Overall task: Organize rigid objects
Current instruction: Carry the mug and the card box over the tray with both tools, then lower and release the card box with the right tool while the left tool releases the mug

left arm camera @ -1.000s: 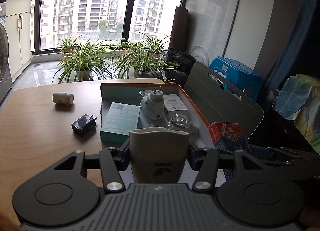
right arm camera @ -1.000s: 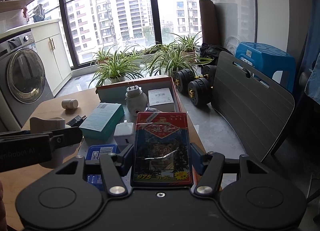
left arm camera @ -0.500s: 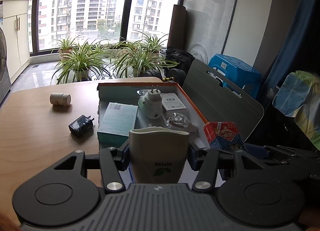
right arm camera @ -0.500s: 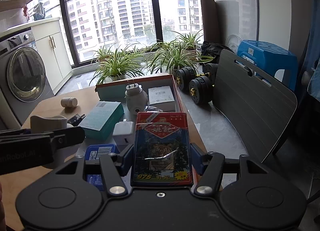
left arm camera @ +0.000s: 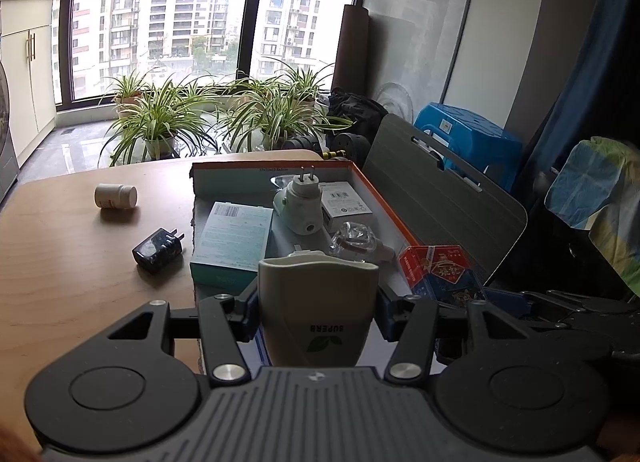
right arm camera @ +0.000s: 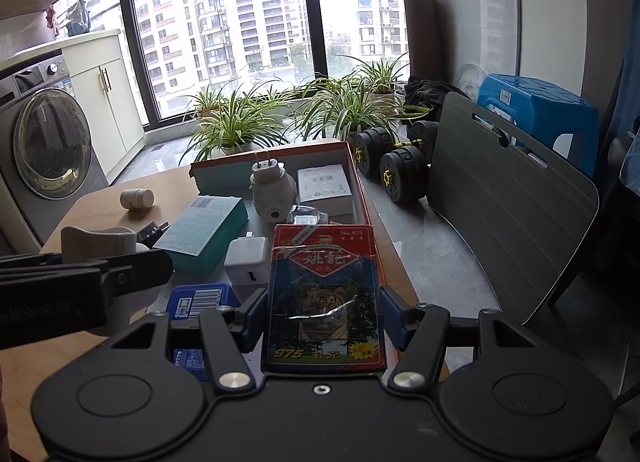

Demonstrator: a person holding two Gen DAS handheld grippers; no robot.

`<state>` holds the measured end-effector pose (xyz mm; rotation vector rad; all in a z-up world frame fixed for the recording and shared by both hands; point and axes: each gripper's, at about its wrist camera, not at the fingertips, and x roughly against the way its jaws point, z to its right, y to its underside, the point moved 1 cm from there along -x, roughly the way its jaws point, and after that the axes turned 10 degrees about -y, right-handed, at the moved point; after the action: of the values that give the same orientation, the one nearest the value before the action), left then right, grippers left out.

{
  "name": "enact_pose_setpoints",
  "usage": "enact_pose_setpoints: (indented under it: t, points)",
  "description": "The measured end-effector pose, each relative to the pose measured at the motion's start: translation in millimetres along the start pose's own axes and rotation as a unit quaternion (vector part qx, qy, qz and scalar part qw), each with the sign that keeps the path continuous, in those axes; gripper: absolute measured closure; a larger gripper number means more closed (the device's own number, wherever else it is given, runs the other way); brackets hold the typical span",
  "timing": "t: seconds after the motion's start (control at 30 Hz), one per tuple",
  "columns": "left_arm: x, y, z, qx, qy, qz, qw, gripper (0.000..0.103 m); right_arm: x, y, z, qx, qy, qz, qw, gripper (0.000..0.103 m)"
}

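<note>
The left hand-held gripper (left arm camera: 318, 302) pinches a cream bottle (left arm camera: 318, 314) above the counter (left arm camera: 72, 262). The right hand-held gripper (right arm camera: 324, 314) pinches a card pack (right arm camera: 324, 302) over the orange box (right arm camera: 360, 189).

1. The right gripper (right arm camera: 324, 312) is clamping a red and blue card pack (right arm camera: 325, 294) between its fingers, the pack standing upright with a tiger printed on its face.
2. The left gripper (right arm camera: 86, 280) is reaching in from the left edge, gripping a cream container (right arm camera: 98, 242).
3. An orange-rimmed box (right arm camera: 356, 169) is sitting on the wooden table (right arm camera: 96, 213), holding a teal box (right arm camera: 206, 229), a white round plug (right arm camera: 272, 191), a white carton (right arm camera: 326, 189), a white charger cube (right arm camera: 247, 262) and a blue tin (right arm camera: 198, 300).
4. A small white bottle (right arm camera: 137, 198) is lying on its side on the table, well apart from the box.
</note>
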<state>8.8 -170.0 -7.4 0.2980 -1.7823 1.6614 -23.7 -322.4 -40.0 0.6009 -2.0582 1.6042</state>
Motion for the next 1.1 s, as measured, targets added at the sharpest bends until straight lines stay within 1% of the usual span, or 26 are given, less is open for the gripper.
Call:
enact_pose_setpoints:
  t: [0.57, 0.8, 1.1]
  points:
    - [-11, -2, 5, -0.004, 0.01, -0.007, 0.9999, 0.048, -12, 3, 8, 0.006, 0.011, -0.015, 1.0, 0.032]
    - [-17, -4, 9, -0.006, 0.013, -0.009, 0.9998, 0.048, -18, 4, 10, 0.005, 0.009, -0.018, 1.0, 0.032]
    - [-24, -6, 10, -0.006, 0.014, -0.012, 0.9998, 0.048, -23, 2, 8, 0.014, -0.004, -0.019, 1.0, 0.032]
